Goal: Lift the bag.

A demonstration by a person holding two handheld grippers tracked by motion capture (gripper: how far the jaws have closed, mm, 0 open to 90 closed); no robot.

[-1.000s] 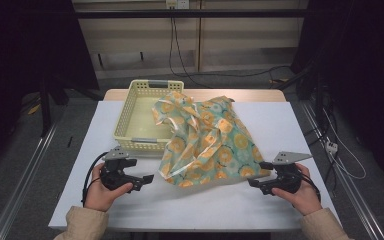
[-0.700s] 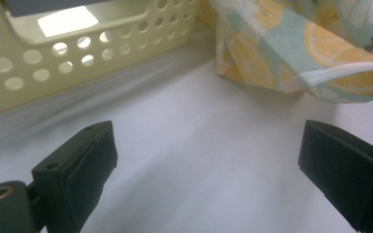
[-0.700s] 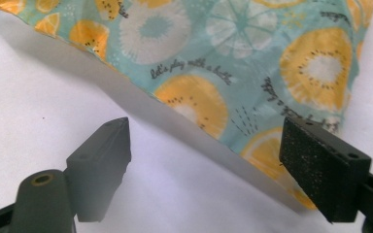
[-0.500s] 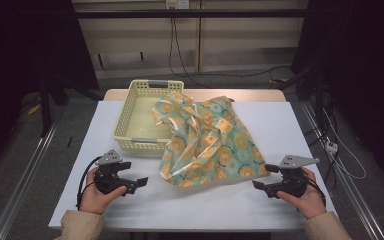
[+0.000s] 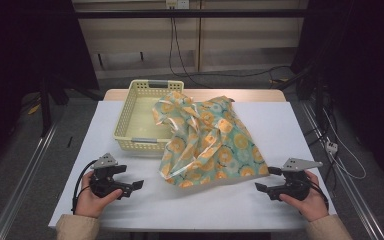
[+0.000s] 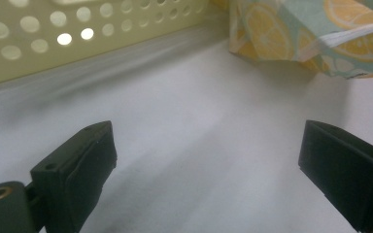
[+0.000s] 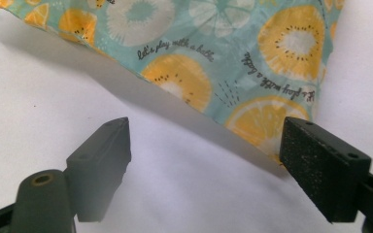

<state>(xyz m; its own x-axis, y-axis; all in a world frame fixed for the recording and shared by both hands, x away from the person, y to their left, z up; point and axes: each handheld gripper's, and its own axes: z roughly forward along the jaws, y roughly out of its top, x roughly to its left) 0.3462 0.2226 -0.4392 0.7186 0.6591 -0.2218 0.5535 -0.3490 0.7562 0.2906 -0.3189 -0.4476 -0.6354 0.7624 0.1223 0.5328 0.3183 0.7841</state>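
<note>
We held both grippers low on the white surface, one at each near corner, with the fruit-print cloth lying between them and a little farther from us. The cloth was crumpled, its far part draped over the right rim of the yellow basket and the rest spread down across the surface toward our right side. Its long axis ran on a diagonal, from the basket at the far left to a corner at the near right.

That near right corner was the part that mattered. Our right gripper sat just beside it, jaws spread wide and holding nothing. In the right gripper view the cloth's edge crossed just ahead of the jaws, and the corner lay almost against the right-hand jaw. We judged a short push forward would put that corner between the jaws.

Our left gripper was also spread wide and empty, pointing inward across the surface. From it the cloth lay ahead and off to the right, with bare surface between, and the basket wall stood ahead to the left. The cloth's near left edge was clearly farther from this gripper than the corner was from the right one, so we judged the right hand the better placed to take hold first.
</note>
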